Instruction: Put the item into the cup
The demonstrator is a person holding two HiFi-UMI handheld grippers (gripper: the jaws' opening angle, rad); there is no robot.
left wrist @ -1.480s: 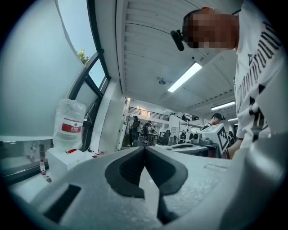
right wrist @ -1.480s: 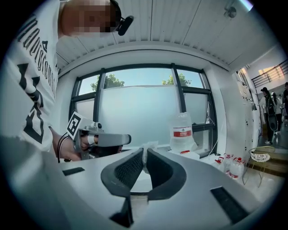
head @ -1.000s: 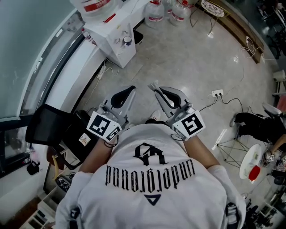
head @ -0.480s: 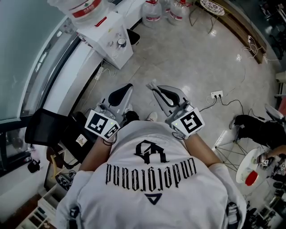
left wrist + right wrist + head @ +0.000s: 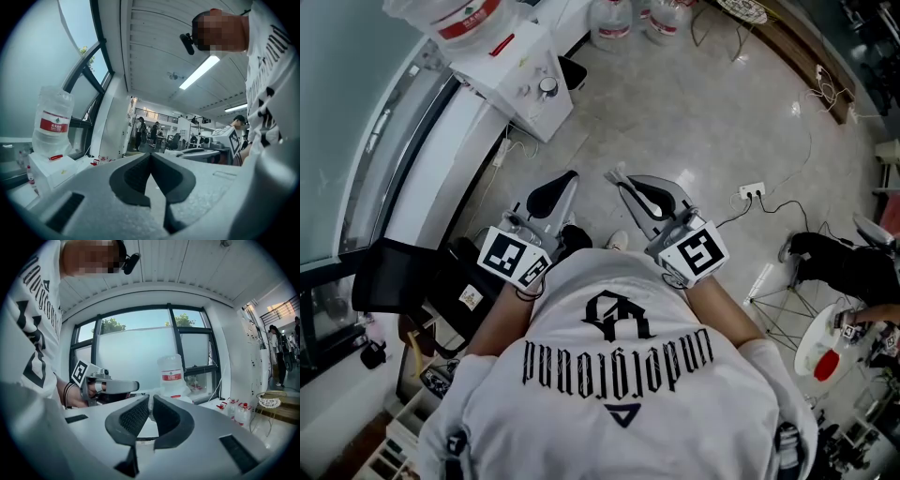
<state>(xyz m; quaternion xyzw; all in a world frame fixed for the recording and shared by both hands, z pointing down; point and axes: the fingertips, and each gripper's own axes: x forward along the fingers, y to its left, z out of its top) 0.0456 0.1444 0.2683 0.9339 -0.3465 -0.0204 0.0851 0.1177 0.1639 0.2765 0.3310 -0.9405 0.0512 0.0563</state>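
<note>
Dispenser [image 5: 520, 80] shifted farther ahead of both tongs; left tongs [image 5: 570, 176] clenched empty, right tongs [image 5: 621, 180] grasping a small pale item [image 5: 613, 174] (kind unclear).

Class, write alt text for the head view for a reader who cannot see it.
From above, a person in a white T-shirt holds two tongs over the floor: left tongs shut and empty, right tongs pinching a small pale item. A water dispenser stands upper left.

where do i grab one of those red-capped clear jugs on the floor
Probably the neck under its red cap, from above: the clear water jug stands upright, body too wide. Use the left gripper; the right gripper pinches a small pale item.
</note>
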